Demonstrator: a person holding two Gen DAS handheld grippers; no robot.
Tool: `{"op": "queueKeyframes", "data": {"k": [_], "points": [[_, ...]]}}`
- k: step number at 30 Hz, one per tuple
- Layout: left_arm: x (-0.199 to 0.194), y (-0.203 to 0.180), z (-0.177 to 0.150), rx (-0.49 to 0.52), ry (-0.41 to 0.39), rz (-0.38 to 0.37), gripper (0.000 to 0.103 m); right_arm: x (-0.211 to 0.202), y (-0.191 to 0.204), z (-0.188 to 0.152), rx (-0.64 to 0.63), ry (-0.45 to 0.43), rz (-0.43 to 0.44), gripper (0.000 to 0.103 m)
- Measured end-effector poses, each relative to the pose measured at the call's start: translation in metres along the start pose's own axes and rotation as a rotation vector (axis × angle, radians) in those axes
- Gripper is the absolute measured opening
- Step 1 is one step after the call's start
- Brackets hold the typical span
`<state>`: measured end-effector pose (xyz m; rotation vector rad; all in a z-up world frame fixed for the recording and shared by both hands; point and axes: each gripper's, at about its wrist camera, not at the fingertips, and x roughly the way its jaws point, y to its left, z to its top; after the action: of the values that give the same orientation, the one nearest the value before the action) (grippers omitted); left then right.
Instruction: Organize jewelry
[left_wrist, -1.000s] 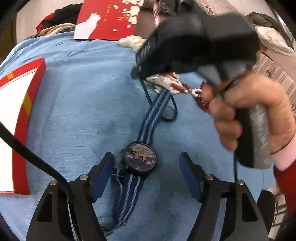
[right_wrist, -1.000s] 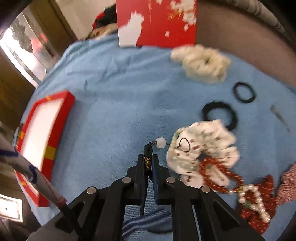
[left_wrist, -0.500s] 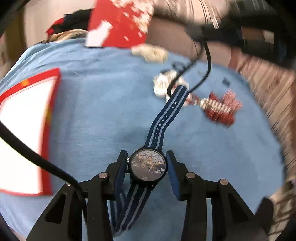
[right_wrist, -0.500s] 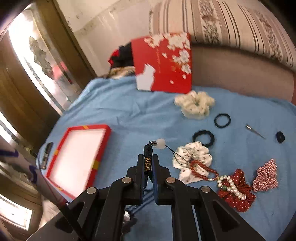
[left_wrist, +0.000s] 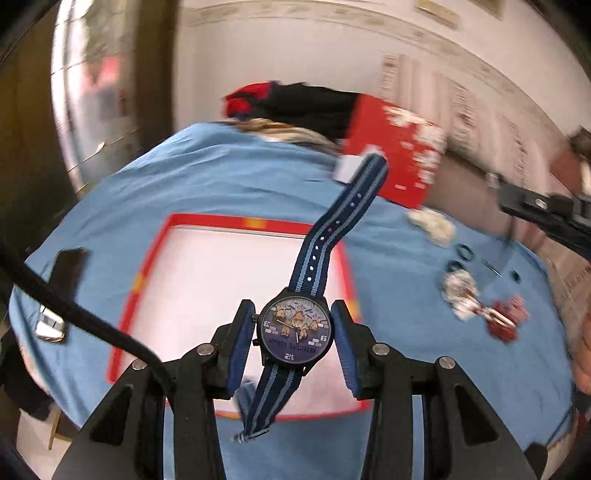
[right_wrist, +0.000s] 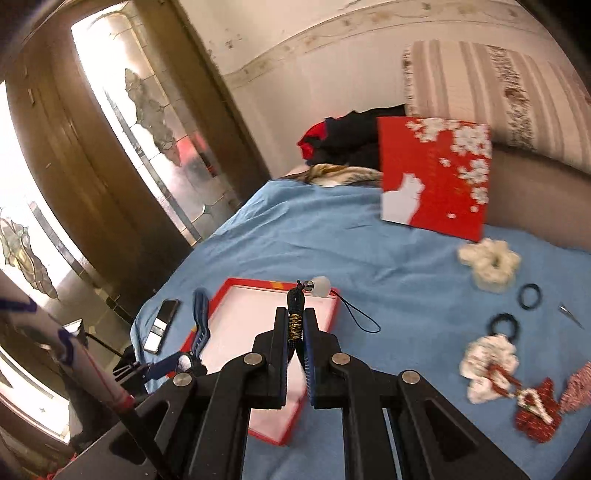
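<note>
My left gripper (left_wrist: 293, 332) is shut on a wristwatch (left_wrist: 294, 331) with a dark cartoon dial and a blue striped strap. It holds the watch in the air above the red-rimmed white tray (left_wrist: 207, 273). In the right wrist view the watch strap (right_wrist: 200, 317) hangs at the tray's left edge. My right gripper (right_wrist: 296, 325) is shut on a dark cord charm (right_wrist: 295, 314) with a white bead (right_wrist: 320, 286) and a thin loop, held above the same tray (right_wrist: 258, 321).
A blue cloth (right_wrist: 332, 240) covers the surface. On its right lie a cream scrunchie (right_wrist: 489, 263), two black hair ties (right_wrist: 529, 295), a patterned white scrunchie with red beads (right_wrist: 487, 363), a pearl string on a red scrunchie (right_wrist: 535, 410) and a hairpin (right_wrist: 570, 315). A red floral lid (right_wrist: 436, 177) leans behind. A phone (right_wrist: 161, 325) lies left of the tray.
My left gripper closed on the watch, lifted it off the cloth and carried it left over the tray. My right gripper rose and swung left with the charm toward the tray.
</note>
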<state>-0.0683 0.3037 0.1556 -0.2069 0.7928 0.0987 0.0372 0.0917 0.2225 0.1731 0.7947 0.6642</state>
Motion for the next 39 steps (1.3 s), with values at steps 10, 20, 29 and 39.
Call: {"op": "queueKeyframes", "data": {"k": [10,20,29,39], "points": [[0.079,0.078,0.027,-0.135,0.099,0.087,0.041,0.135,0.027,-0.013,0.021,0.225,0.054,0.008],[0.149,0.104,0.048,-0.169,0.169,0.144,0.041,0.241,0.015,-0.021,0.038,0.335,-0.036,0.009],[0.133,0.104,0.055,-0.196,0.128,0.095,0.05,0.22,-0.004,-0.016,0.082,0.282,-0.013,0.054],[0.058,0.072,0.034,-0.188,0.05,0.062,0.057,0.199,-0.023,-0.072,0.012,0.37,-0.169,0.029]]}}
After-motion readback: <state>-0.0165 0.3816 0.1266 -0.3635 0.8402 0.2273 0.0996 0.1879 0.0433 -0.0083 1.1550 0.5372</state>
